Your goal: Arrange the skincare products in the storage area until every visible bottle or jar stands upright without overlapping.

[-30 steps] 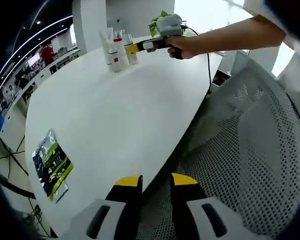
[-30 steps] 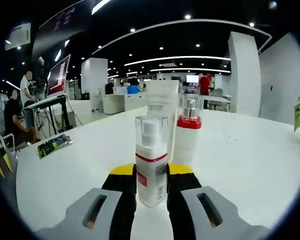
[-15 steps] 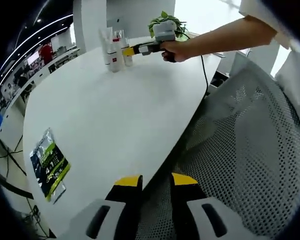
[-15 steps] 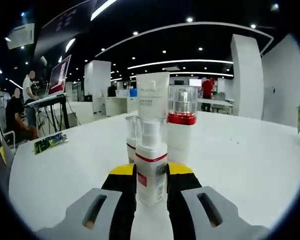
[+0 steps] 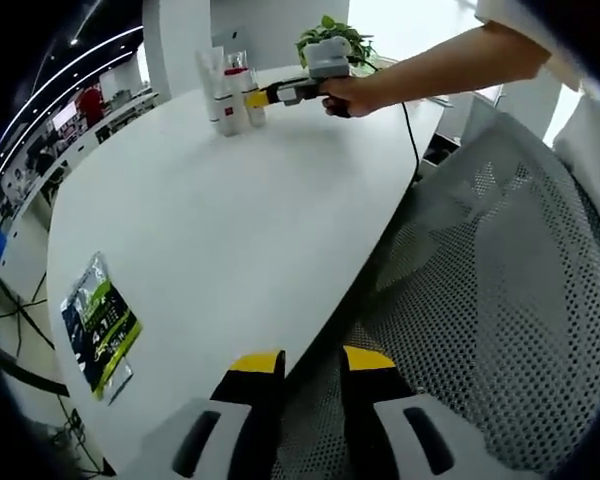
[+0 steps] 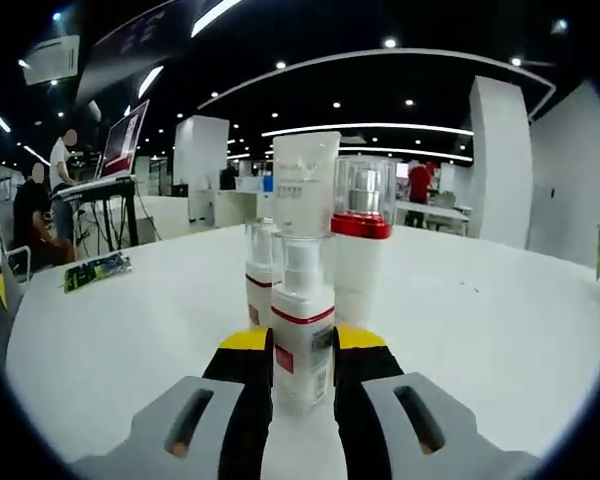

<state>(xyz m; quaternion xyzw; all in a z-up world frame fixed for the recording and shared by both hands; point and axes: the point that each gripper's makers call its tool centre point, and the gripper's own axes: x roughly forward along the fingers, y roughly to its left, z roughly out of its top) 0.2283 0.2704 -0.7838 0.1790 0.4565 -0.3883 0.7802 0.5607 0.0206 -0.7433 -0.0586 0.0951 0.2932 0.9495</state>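
I judged the step in hand to be setting a bottle down among the others: my right gripper [image 6: 302,365] pinched a small pump bottle [image 6: 302,325] upright between its yellow-tipped jaws, at 6 o'clock in the right gripper view. The white table [image 5: 230,210] took up most of the left gripper view, with a mesh chair [image 5: 500,300] at 4 o'clock beside it.

The rest of the set stood near the far edge of the table, at 11 o'clock in the left gripper view. From the right gripper they rose just past the held bottle toward 12 o'clock: a white tube [image 6: 304,180] tallest, a red-collared bottle [image 6: 360,235] at its right, and a small bottle [image 6: 259,270] at the left. All three stood upright. Whether the held bottle touched them, I could not tell.

The next move, as I judged it, called for lowering the bottle onto bare table just short of the group, then parting the jaws without nudging its neighbours.

My left gripper [image 5: 305,375] hung at the near table edge, well apart from the bottles, its jaws slightly parted and holding nothing. A printed packet [image 5: 98,325] lay at 8 o'clock.
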